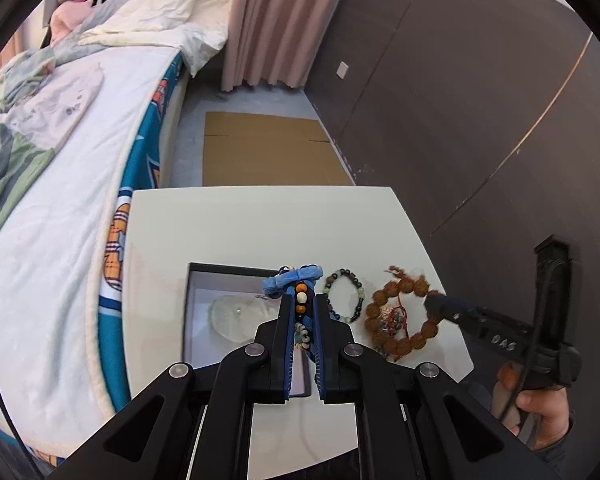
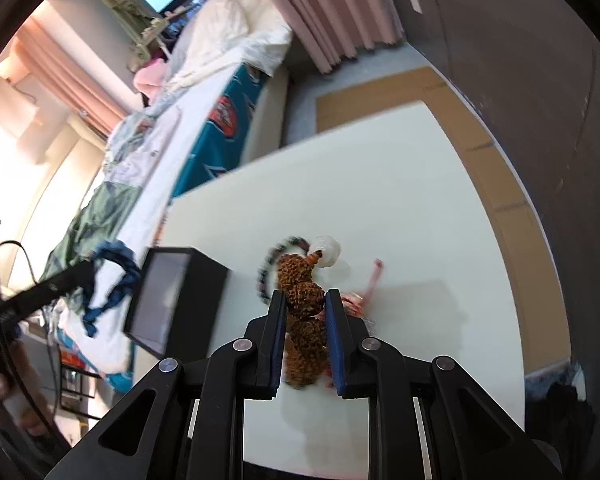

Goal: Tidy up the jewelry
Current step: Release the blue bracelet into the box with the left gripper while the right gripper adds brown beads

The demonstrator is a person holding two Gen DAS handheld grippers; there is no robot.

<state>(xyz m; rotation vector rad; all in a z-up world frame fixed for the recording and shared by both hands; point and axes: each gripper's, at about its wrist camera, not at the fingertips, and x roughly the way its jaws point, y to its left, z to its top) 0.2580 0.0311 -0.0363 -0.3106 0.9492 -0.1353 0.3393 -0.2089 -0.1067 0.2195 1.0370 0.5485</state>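
Observation:
My left gripper (image 1: 301, 301) is shut on a blue cord bracelet with orange, white and dark beads (image 1: 300, 286), held above the right edge of an open black box (image 1: 188, 312) with a clear piece inside (image 1: 240, 316). My right gripper (image 2: 305, 298) is shut on a brown seed-bead bracelet (image 2: 302, 280), which also shows in the left wrist view (image 1: 400, 316), lifting it off the white table (image 2: 400, 208). A dark bead bracelet (image 1: 344, 294) lies between them and also shows in the right wrist view (image 2: 270, 264). The box (image 2: 180, 300) and blue bracelet (image 2: 116, 276) show at left there.
A red cord trinket (image 2: 374, 276) lies on the table right of the brown beads. A bed (image 1: 60, 220) borders the table's left side. Flat cardboard (image 1: 268, 148) lies on the floor beyond the table. A dark wall (image 1: 480, 100) stands to the right.

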